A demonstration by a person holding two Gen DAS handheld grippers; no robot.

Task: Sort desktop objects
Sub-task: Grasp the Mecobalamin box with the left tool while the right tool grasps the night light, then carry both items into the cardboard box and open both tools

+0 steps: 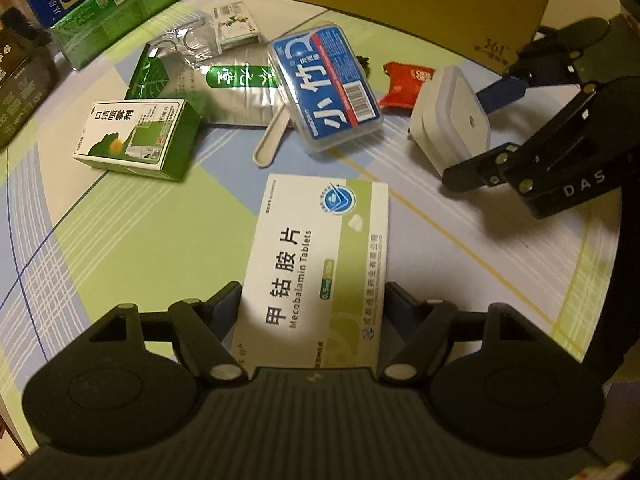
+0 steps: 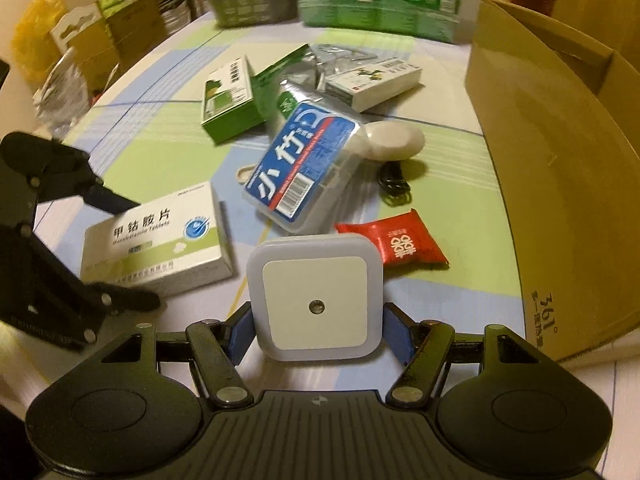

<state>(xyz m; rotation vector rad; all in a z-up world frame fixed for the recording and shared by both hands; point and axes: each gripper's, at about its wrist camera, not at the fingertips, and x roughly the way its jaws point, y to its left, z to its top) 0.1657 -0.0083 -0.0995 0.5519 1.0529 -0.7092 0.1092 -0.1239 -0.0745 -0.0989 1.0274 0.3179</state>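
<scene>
My left gripper (image 1: pixel 312 312) has its jaws around the near end of a white and green Mecobalamin tablet box (image 1: pixel 320 256) lying on the table; whether the pads press it is unclear. My right gripper (image 2: pixel 318 332) straddles a white square night light (image 2: pixel 316 300) with its blue fingers (image 2: pixel 240 336) close to both sides; contact is unclear. The night light (image 1: pixel 452 124) and the right gripper (image 1: pixel 492 128) show at the right of the left wrist view. The tablet box (image 2: pixel 156 244) and the left gripper (image 2: pixel 100 248) show at the left of the right wrist view.
A blue-labelled clear case (image 1: pixel 326 88), a green spray box (image 1: pixel 136 140), a silver foil pouch (image 1: pixel 224 84), a red sachet (image 2: pixel 394 242), a white oval piece (image 2: pixel 394 140) and a black cord (image 2: pixel 394 190) lie ahead. A cardboard box (image 2: pixel 560 184) stands right. Green packs (image 2: pixel 376 4) line the back.
</scene>
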